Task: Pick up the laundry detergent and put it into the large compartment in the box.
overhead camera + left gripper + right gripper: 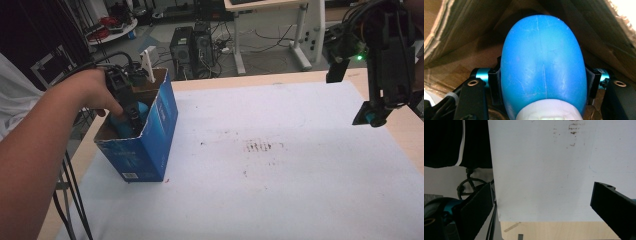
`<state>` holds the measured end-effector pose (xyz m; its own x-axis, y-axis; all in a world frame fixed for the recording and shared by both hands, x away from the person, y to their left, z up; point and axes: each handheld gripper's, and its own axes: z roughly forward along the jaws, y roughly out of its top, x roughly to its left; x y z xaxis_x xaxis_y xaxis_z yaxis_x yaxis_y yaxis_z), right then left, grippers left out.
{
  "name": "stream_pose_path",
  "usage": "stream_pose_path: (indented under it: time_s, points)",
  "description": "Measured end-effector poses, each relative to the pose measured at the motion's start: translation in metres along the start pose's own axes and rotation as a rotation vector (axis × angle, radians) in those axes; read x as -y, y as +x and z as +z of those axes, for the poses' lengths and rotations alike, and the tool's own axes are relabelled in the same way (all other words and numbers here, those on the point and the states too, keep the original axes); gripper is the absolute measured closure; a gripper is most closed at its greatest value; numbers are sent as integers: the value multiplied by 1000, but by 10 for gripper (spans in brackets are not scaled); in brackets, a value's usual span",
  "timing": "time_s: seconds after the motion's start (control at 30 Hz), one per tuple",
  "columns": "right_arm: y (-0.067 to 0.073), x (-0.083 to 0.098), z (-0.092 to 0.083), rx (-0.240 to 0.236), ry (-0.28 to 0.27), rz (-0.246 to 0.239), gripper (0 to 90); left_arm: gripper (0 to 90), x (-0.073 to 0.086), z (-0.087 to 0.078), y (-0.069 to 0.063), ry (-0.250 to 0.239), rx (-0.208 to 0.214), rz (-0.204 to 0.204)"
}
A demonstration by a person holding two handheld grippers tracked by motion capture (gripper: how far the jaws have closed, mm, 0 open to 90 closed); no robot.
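I am holding the left gripper [131, 116] clamped on the blue bottle [542, 67] down inside the blue box [150, 145], aiming to keep it clear of the cardboard walls, while the right gripper [372, 116] is hanging spread and empty over the table's [280, 200] right edge.

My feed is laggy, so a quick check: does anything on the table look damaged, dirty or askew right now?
Two things. The blue cardboard box stands tilted, with a torn, ragged top edge, while the left gripper holds a blue rounded object inside it. The white table cover has a patch of dark smudges near its middle. Nothing spilled.
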<state>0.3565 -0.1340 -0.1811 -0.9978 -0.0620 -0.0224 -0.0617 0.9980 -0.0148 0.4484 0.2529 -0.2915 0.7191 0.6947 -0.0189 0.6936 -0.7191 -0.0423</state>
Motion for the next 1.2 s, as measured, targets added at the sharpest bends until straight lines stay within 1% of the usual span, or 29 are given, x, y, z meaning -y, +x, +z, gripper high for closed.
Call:
stream_pose_path:
  time_s: [0.07, 0.1, 0.17, 0.2, 0.23, 0.3, 0.37, 0.43, 0.5, 0.53, 0.57, 0.6, 0.7, 0.73, 0.8, 0.87, 0.93, 0.97, 1.0, 1.03, 1.07, 1.1, 1.13, 1.17, 1.2]
  points:
    - [1, 0, 0, 0, 5, 8, 35, 361, 0, 0, 0, -4, -4, 6]
    - [1, 1, 0, 3, 0, -1, 35, 357, 1, -1, 0, -8, 1, 1]
    - [1, 1, 0, 5, 2, 1, 35, 349, 1, -2, 1, -5, 8, 5]
    - [2, 2, -1, 4, 5, 9, 35, 348, 2, -2, 0, -12, 9, -2]
    - [1, 2, -1, 7, -1, 0, 35, 347, 2, -3, 0, -18, 8, -6]
    - [1, 2, -1, 8, -3, 2, 35, 338, 2, -3, 0, -26, 5, -7]
    - [2, 1, 0, 8, -1, 4, 35, 311, 1, -4, 0, -21, 3, 0]
    - [2, 0, 0, 8, -2, -3, 35, 310, 1, -4, -1, -27, -1, -8]
    - [3, 0, -1, 7, 4, 6, 35, 309, 1, -5, -1, -25, -2, -8]
    - [3, 0, 0, 7, -2, -2, 35, 309, 1, -5, -1, -21, -3, -2]
    - [3, 0, -1, 9, 0, 2, 35, 309, 1, -6, -1, -22, -3, -3]
    - [3, 1, -1, 8, 0, 1, 35, 310, 2, -6, -1, -30, -2, -11]
    - [3, 2, -1, 11, -2, 3, 35, 309, 3, -10, -1, -29, 5, -8]
    - [3, 2, -1, 10, -2, 2, 35, 309, 3, -11, -2, -38, 4, -15]
    - [3, 2, -1, 11, -6, 0, 35, 308, 4, -14, -2, -42, -4, -13]
    - [3, 3, -2, 11, -4, 6, 35, 276, 4, -18, -3, -38, -10, -2]
    - [3, 3, -2, 13, -5, 6, 35, 275, 4, -18, -4, -42, -13, -8]
    - [3, 3, -2, 14, -7, 5, 35, 261, 5, -20, -4, -37, -23, -11]
    - [2, 3, -2, 14, -8, 3, 35, 253, 6, -21, -4, -31, -24, -9]
    - [2, 3, -2, 13, -8, 4, 35, 252, 7, -22, -4, -35, -23, -15]
    - [3, 3, -2, 13, -8, 5, 35, 251, 8, -24, -4, -33, -22, -9]
    - [3, 3, -2, 13, -9, 3, 35, 251, 9, -25, -4, -43, -20, -15]
    - [3, 3, -2, 13, -9, 4, 35, 251, 9, -27, -4, -40, -16, -9]
    - [3, 3, -2, 13, -10, 2, 35, 251, 10, -28, -5, -45, -15, -15]
    - [3, 3, -2, 12, -9, 2, 35, 251, 11, -30, -5, -41, -15, -7]
